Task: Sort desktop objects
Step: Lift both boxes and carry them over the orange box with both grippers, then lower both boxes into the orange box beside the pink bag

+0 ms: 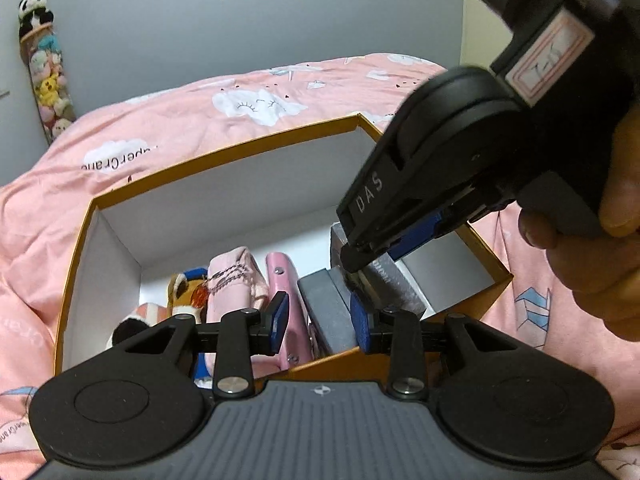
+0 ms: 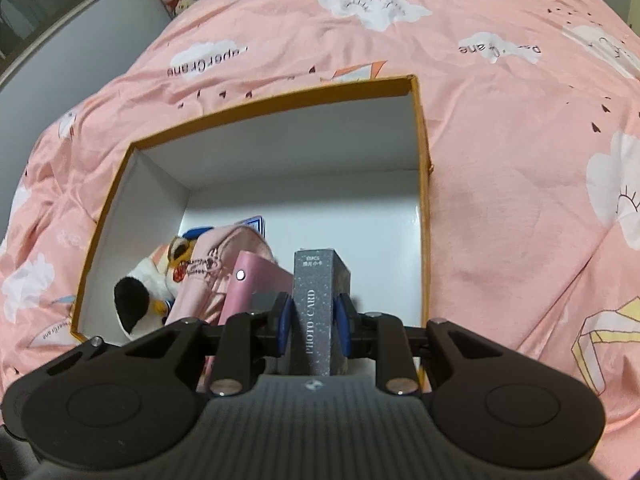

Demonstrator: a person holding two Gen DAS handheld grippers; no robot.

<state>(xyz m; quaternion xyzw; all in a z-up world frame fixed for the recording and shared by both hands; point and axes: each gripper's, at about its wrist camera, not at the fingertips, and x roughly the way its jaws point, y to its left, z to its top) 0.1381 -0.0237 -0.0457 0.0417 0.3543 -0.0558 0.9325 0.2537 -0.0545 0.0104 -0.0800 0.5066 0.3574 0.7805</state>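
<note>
My right gripper is clamped on the slim grey glittery cardboard box printed PHOTO CARD, its blue pads pressing both narrow sides and holding it upright just inside the near right part of the open orange cardboard box with white inner walls. My left gripper hangs with its fingers apart and nothing between them, above the box's near edge. Just beside the grey box stands a flat pink case with metal snaps, then a soft pink fabric pouch with a zip, and against the left wall a plush toy in white, black and orange. In the left view my right hand grips the tool above the box. Under and beyond everything lies the pink quilt with white clouds
</note>
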